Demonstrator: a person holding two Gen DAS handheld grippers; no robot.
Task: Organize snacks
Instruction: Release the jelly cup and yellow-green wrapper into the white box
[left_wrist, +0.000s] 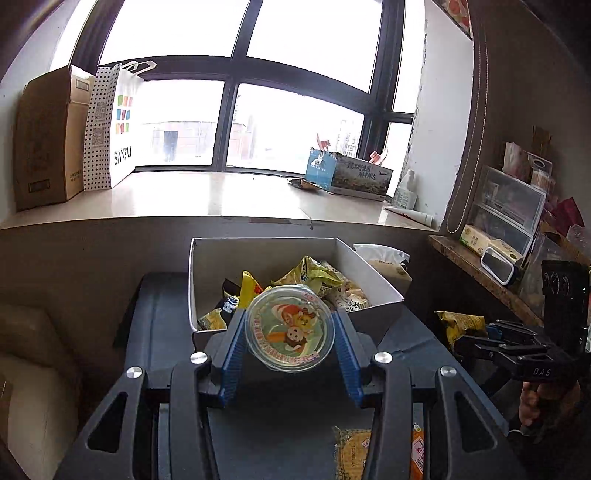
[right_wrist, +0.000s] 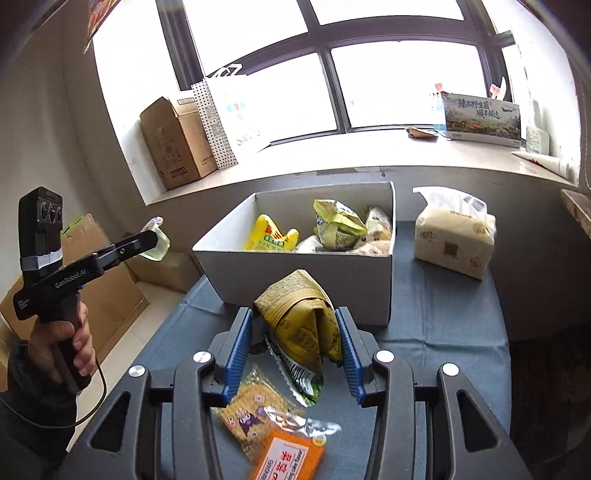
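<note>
Here blue table (right_wrist: 443, 314) under window (left_wrist: 236, 110); left tongs (left_wrist: 290, 334) grip jelly cup (left_wrist: 290, 328), right tongs (right_wrist: 295, 332) snack packet (right_wrist: 299, 328)

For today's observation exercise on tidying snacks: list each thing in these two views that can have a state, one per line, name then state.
Left gripper: shut on the jelly cup.
Jelly cup: sealed, held off the table.
Right gripper: shut on the yellow packet.
Yellow packet: crumpled, held before the box.
White box: open, partly filled with snacks.
Orange packet: lying flat on the table.
Tissue pack: open, a tissue sticking out.
</note>
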